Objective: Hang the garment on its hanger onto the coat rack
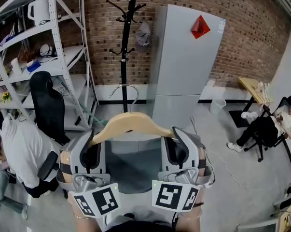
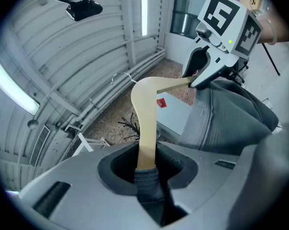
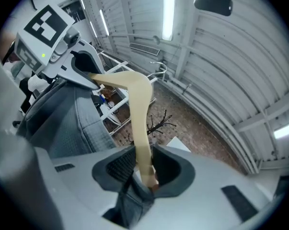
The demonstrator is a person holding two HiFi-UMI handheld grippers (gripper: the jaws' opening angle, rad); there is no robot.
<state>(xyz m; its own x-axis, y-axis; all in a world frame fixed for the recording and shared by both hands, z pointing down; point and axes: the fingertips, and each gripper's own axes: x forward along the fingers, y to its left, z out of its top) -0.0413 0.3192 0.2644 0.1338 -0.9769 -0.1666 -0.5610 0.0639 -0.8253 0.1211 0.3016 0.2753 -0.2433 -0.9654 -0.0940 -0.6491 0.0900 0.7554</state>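
Note:
In the head view a pale wooden hanger (image 1: 131,123) with a metal hook (image 1: 124,88) is held up level in front of me. A grey garment (image 1: 131,167) drapes from it between the two grippers. My left gripper (image 1: 90,140) is shut on the hanger's left arm and my right gripper (image 1: 177,137) on its right arm. In the left gripper view the hanger (image 2: 146,121) and a fold of garment (image 2: 147,185) sit pinched between the jaws. The right gripper view shows the hanger (image 3: 140,123) clamped the same way. The black coat rack (image 1: 126,33) stands ahead by the brick wall.
A grey fridge (image 1: 186,66) stands just right of the rack. Metal shelving (image 1: 44,57) and a black office chair (image 1: 48,105) are on the left. One person (image 1: 20,151) sits at the left, another (image 1: 273,124) at the right. A white bin (image 1: 216,105) is beside the fridge.

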